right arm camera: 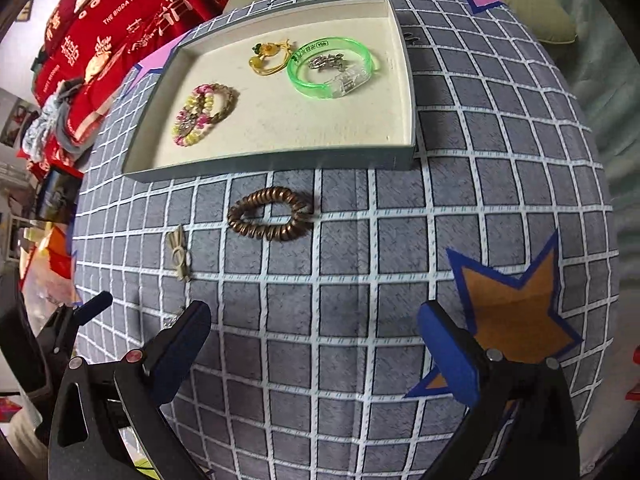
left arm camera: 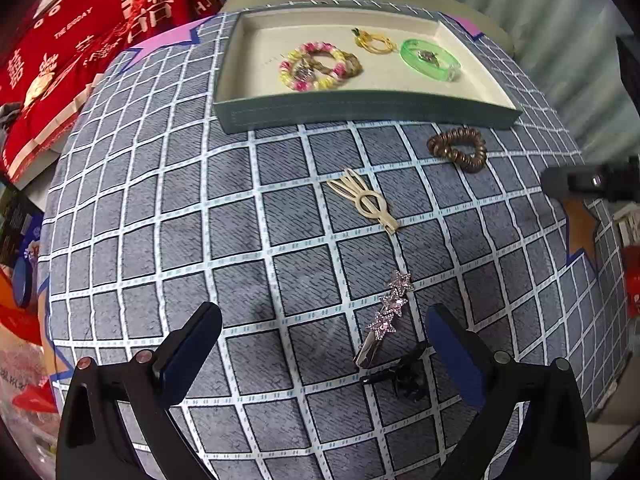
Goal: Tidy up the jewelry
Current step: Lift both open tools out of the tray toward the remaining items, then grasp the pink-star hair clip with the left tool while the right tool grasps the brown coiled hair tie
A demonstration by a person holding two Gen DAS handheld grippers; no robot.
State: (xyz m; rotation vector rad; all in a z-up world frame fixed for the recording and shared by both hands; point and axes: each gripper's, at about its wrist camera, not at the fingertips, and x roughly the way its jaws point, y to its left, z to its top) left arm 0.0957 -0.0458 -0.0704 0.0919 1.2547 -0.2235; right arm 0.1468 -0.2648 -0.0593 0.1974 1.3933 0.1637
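Note:
A grey tray [left arm camera: 368, 110] [right arm camera: 280, 160] holds a pink-yellow bead bracelet [left arm camera: 312, 66] [right arm camera: 196, 116], a yellow hair tie [left arm camera: 374, 42] [right arm camera: 268, 58] and a green bangle [left arm camera: 428, 58] [right arm camera: 332, 68]. On the checked cloth lie a brown coil hair tie [left arm camera: 458, 148] [right arm camera: 270, 214], a cream hair clip [left arm camera: 366, 200] [right arm camera: 180, 254], a pink star hair clip [left arm camera: 384, 318] and a black clip [left arm camera: 404, 378]. My left gripper [left arm camera: 324, 340] is open, just above the star clip and black clip. My right gripper [right arm camera: 316, 340] is open and empty over bare cloth, short of the coil tie.
Red cushions [left arm camera: 80, 40] [right arm camera: 120, 12] lie at the left. An orange star patch [right arm camera: 516, 316] is on the cloth by my right finger. The right gripper's tip [left arm camera: 588, 182] shows at the right edge of the left wrist view; the left gripper [right arm camera: 76, 320] shows at the right view's left.

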